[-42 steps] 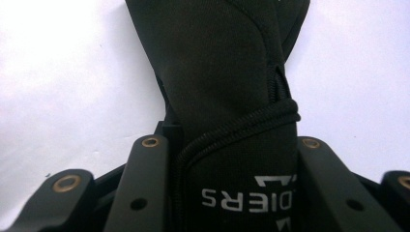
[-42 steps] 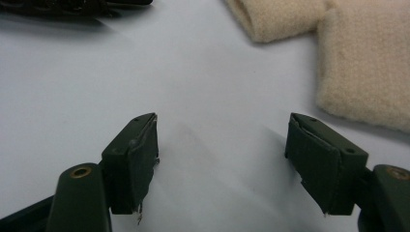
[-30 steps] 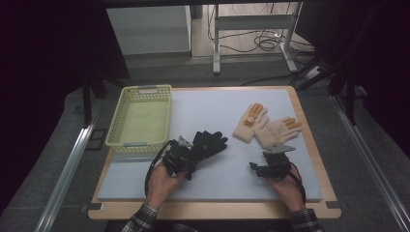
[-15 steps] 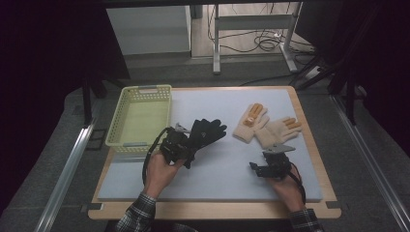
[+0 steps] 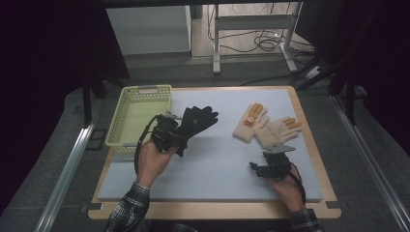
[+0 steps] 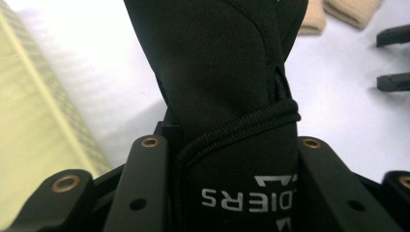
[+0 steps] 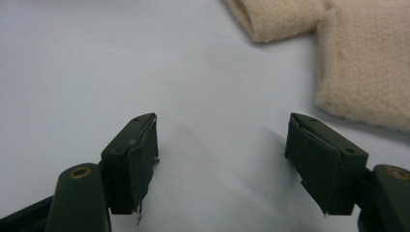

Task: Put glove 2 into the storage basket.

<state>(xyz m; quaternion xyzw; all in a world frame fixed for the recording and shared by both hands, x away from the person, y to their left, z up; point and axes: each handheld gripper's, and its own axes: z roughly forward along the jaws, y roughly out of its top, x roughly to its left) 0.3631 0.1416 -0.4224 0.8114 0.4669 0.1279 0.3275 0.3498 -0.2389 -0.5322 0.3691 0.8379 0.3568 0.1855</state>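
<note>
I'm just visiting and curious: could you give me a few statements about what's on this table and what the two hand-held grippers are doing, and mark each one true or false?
1. The left gripper is clamped on the black glove. True.
2. The right gripper holds a cream glove. False: its jaws stand open with nothing between them.
3. The yellow basket has a glove in it. False: no glove lies in it.
4. Two cream gloves lie on the mat beyond the right gripper. True.
5. The black glove lies flat on the mat. False: it is held up off the mat.
</note>
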